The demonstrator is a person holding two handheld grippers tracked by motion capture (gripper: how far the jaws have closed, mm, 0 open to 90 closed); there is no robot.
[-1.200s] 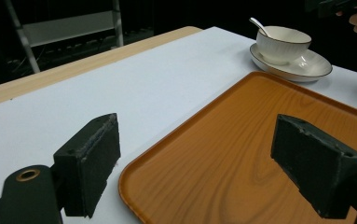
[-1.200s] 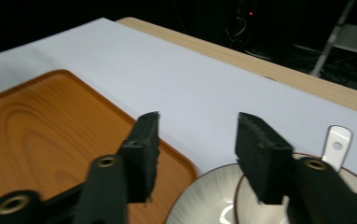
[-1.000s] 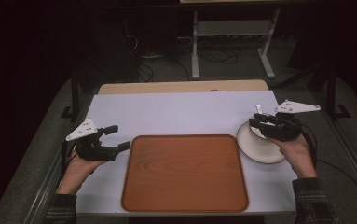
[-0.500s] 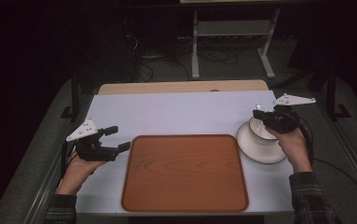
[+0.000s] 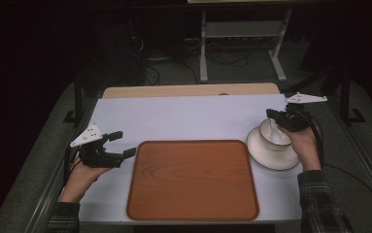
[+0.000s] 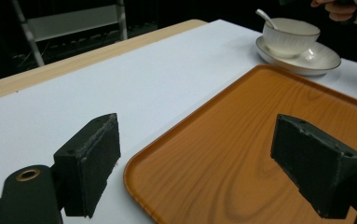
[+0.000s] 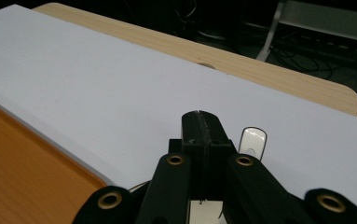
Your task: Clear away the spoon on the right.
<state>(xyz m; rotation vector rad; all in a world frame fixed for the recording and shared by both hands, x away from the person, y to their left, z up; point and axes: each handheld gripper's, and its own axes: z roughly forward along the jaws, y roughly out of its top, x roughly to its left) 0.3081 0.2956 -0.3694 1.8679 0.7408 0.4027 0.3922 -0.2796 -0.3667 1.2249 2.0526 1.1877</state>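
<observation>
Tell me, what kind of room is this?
Probably a lab or recording workspace, not a dining room: a white-topped table in a dark room, a metal stand with loose cables on the floor behind, and handheld grippers worked beside a cup.

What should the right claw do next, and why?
Probably open a little and shift toward the spoon handle: the right claw looks shut with nothing visible between its jaws, and the handle pokes up just beside it, at the cup.
</observation>
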